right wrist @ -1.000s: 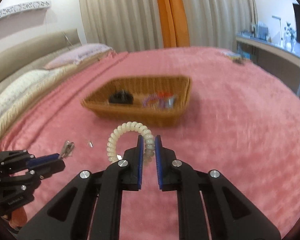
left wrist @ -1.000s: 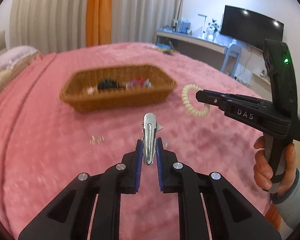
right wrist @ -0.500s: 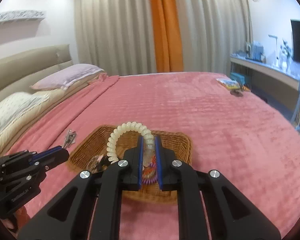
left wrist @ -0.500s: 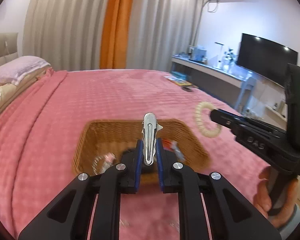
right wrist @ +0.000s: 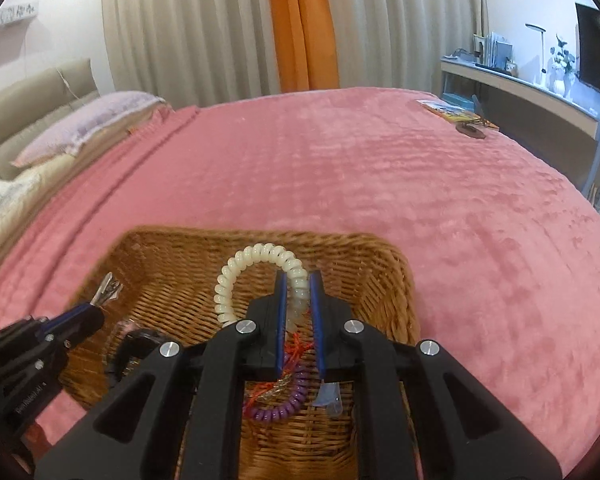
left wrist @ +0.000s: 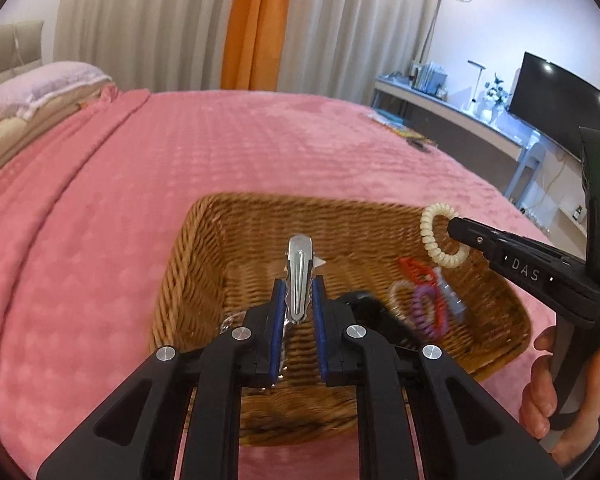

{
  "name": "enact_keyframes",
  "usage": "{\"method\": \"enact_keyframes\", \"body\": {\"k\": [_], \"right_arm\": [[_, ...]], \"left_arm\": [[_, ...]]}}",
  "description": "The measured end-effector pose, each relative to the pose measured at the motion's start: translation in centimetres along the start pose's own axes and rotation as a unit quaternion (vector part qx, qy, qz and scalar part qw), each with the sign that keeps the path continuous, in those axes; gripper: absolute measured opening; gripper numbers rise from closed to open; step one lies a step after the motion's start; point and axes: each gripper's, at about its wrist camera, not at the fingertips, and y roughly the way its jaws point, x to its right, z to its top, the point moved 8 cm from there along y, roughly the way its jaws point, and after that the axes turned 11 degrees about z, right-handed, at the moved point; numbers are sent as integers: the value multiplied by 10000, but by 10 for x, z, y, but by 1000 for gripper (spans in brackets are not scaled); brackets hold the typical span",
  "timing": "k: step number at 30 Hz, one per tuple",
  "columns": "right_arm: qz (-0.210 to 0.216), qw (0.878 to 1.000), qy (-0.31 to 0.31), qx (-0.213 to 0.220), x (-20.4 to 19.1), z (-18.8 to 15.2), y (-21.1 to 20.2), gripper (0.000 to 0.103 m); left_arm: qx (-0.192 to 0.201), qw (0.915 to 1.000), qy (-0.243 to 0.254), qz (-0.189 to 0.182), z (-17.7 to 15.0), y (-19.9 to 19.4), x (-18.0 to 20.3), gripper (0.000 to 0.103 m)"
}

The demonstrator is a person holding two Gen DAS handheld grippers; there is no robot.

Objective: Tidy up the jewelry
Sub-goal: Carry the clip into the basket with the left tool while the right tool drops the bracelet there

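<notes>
Over the wicker basket [left wrist: 204,240] on the pink bedspread [left wrist: 100,200], the left gripper [left wrist: 298,296] pinches a silver hair clip [left wrist: 299,276] upright; to its right, the right gripper [right wrist: 298,300] clamps a cream coil hair tie [right wrist: 256,256].

Bedroom: pink quilted bedspread [right wrist: 340,184] ahead of the gripper; cream curtains [right wrist: 188,28] with an orange panel [right wrist: 304,24] beyond; pillows [right wrist: 88,120] and beige headboard [right wrist: 32,88] left; desk [left wrist: 456,108] and television [left wrist: 560,108] right

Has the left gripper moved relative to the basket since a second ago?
Yes. The left gripper, shut on the silver clip, has come forward from short of the basket to above its inside.
</notes>
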Motion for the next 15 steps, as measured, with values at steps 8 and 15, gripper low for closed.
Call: {"method": "enact_keyframes", "body": {"k": [8,15], "right_arm": [[52,9993,139,-354,5,-14,16,10],[315,9983,425,-242,11,-14,0,42]], "left_arm": [[-123,9999,54,-69,-6,5,2,15],[83,9996,-172,-210,-3,-22,-3,35]]}}
